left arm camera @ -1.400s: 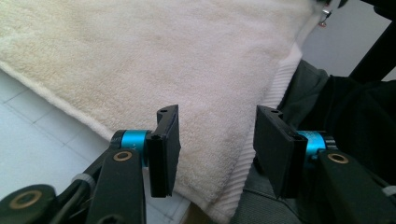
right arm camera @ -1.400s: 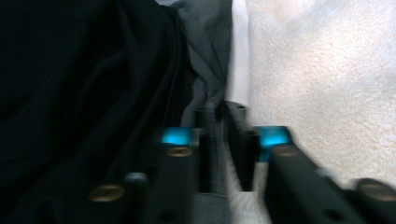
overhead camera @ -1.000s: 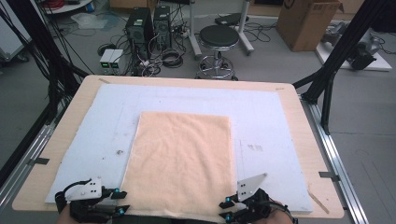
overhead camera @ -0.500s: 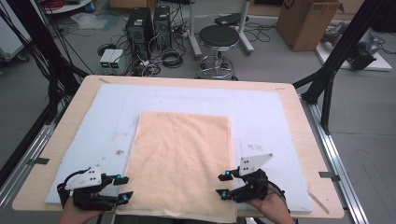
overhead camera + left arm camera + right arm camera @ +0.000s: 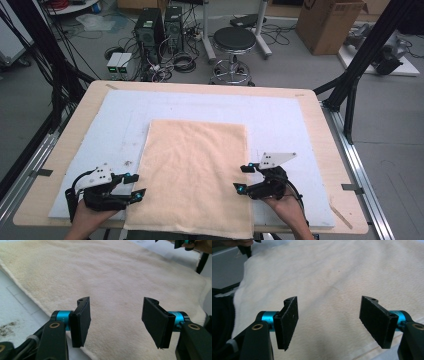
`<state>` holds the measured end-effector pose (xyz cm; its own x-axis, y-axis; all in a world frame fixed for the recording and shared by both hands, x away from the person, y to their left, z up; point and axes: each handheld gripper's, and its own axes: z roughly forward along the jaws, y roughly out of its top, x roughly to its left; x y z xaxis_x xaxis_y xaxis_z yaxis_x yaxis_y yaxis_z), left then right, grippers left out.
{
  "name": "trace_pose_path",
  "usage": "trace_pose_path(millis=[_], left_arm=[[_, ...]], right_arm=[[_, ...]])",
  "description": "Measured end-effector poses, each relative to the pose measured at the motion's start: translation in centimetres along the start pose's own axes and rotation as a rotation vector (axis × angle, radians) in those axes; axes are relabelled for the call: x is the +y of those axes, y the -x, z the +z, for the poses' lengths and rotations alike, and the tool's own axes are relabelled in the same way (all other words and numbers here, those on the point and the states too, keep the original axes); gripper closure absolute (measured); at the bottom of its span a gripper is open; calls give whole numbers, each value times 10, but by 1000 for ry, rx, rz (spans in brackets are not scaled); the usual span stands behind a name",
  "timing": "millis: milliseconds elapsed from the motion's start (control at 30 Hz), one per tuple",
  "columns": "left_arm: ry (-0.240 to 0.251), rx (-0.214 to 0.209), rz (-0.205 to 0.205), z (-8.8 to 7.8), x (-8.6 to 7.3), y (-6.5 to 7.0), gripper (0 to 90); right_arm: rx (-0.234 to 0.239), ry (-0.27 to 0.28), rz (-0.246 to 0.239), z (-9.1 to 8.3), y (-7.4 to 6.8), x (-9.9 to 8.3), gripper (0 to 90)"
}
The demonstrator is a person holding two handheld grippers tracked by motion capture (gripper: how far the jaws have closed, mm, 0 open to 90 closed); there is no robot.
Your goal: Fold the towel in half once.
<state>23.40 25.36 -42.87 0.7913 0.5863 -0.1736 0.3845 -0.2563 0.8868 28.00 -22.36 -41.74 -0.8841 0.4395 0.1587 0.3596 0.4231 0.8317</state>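
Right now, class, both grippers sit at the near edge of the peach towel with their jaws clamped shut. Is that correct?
Not quite. The left gripper and the right gripper are at the near end of the peach towel, but their jaws stand wide open, gripping nothing. The left gripper view and the right gripper view both show the gap.

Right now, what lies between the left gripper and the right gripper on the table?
Between the left gripper and the right gripper, the high view shows a flat peach towel and nothing else.
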Motion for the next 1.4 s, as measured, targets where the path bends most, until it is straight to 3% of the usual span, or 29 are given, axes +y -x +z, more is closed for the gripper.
trace_pose_path(millis=[133, 367, 633, 1067, 1267, 1400], left_arm=[[-20, 30, 11, 6, 4, -5, 404], [-27, 55, -4, 12, 9, -13, 400], [-22, 57, -29, 15, 16, -19, 411], [-13, 56, -26, 23, 35, -28, 414], [-21, 64, -49, 29, 37, -37, 421], [-20, 79, -48, 32, 49, -44, 421]], right_arm=[[-29, 15, 9, 3, 6, 2, 284], [-56, 20, 19, 9, 13, 7, 265], [-59, 16, 13, 13, 17, 12, 266], [-64, 16, 5, 12, 23, 22, 266], [-71, 3, 19, 13, 32, 25, 266], [-79, -9, 34, 15, 41, 31, 266]])
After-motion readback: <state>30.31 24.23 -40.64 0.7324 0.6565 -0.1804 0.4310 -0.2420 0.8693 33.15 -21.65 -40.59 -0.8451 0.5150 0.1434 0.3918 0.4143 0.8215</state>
